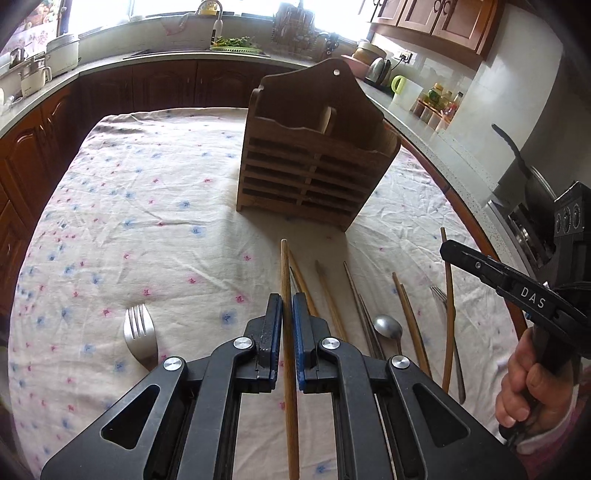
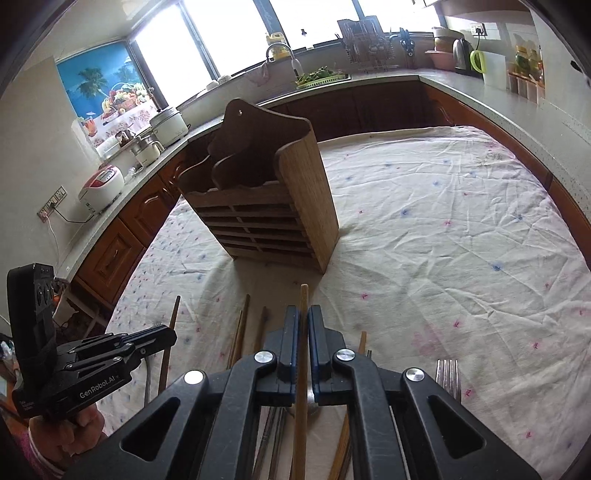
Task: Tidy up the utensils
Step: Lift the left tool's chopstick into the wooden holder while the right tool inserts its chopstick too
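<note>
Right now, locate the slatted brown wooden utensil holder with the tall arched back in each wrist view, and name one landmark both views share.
Left wrist view: the wooden utensil holder stands upright just above centre, beyond the left gripper, on the floral tablecloth.
Right wrist view: it stands left of centre, beyond the right gripper.
Shared landmark: the curved sink faucet under the window.

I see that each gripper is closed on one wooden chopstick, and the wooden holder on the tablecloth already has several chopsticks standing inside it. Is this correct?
Not quite. The left gripper and right gripper are each shut on a wooden chopstick, but the wooden holder shows no chopsticks inside: in the left wrist view its visible compartments look empty. The other chopsticks lie on the tablecloth.
</note>
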A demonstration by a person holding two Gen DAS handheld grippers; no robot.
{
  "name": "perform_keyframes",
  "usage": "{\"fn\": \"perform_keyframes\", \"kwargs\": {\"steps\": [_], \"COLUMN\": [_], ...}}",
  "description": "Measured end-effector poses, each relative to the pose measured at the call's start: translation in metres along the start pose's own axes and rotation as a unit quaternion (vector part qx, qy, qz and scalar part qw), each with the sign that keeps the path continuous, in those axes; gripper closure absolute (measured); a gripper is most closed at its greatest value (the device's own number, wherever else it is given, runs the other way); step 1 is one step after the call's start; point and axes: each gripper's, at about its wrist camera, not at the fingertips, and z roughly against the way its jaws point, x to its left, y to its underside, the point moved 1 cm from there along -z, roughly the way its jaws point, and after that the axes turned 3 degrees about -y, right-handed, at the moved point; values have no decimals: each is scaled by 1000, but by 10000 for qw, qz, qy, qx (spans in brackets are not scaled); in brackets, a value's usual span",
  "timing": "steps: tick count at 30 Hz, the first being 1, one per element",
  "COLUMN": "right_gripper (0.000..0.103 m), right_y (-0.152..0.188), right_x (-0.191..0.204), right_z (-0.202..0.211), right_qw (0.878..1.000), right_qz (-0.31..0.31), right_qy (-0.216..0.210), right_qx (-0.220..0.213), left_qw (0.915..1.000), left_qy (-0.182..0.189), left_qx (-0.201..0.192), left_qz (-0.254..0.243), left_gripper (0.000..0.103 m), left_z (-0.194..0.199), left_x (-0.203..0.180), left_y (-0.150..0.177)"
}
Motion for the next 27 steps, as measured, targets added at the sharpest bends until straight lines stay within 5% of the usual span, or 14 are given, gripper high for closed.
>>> {"fn": "perform_keyframes", "kwargs": {"steps": [14,27], "right_gripper": [98,98], "right_y": [-1,-26], "right_x": [46,56], "right_z": [89,131], "right_qw": [9944,9834], "right_qz": [423,461], "right_qy": [-183,-206], "right_qx": [-953,-1741], "left_qw": [9940,9826], "left_qy": [430,459], "left_qx": [-1003,-1800], "left_qz": [74,77], "left_gripper": [98,98], "left_z": [107,144], "left_x": [-4,-7], "left_y": [9,-14]}}
